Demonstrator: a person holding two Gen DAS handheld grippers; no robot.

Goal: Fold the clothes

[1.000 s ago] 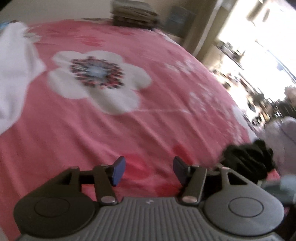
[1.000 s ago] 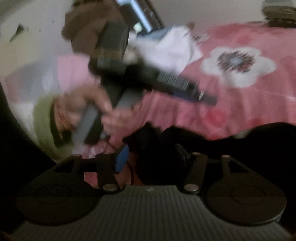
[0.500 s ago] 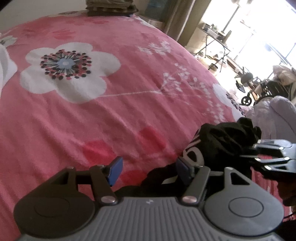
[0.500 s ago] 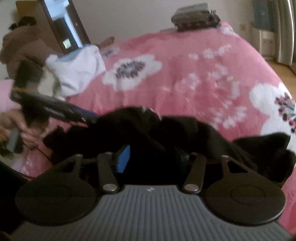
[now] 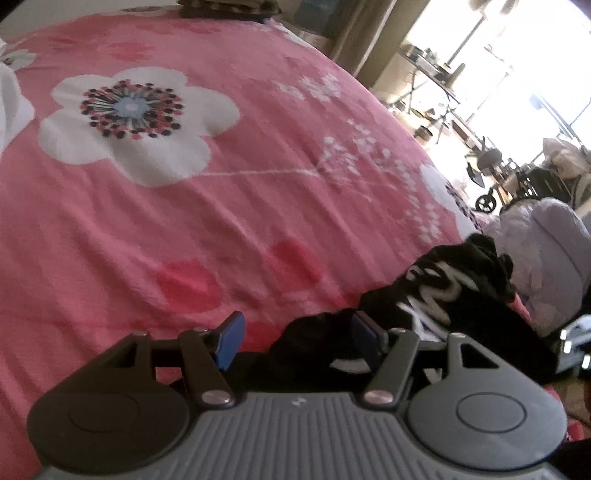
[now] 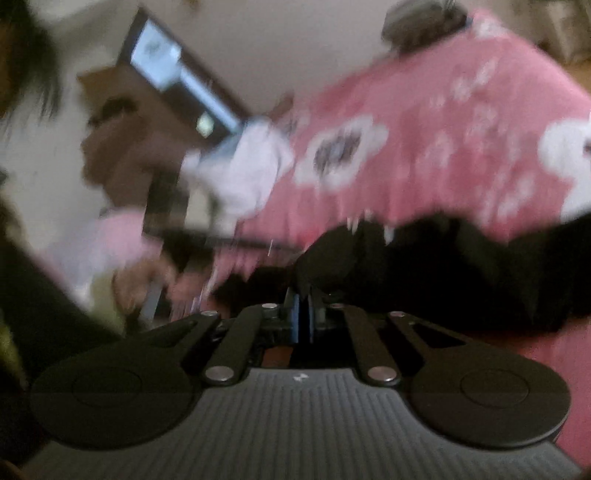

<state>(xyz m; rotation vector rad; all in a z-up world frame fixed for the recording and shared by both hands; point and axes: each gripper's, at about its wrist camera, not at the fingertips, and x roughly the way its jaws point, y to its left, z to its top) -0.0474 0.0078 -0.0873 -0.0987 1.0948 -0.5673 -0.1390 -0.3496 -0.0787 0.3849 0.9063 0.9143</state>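
A crumpled black garment with white print lies at the near right edge of the pink flowered bed. My left gripper is open, its jaws wide apart, with a fold of the black cloth between and under the blue pads. In the blurred right wrist view the same black garment stretches across the bed edge. My right gripper is shut, blue pads together on a fold of the black cloth.
A white garment lies at the bed's far left side. A folded stack sits at the far end of the bed. A pale lilac quilted bundle is at the right. Furniture stands by the bright window.
My right gripper has closed on the black garment and swung, blurring its view. My left gripper has stayed open and edged closer over the black cloth.
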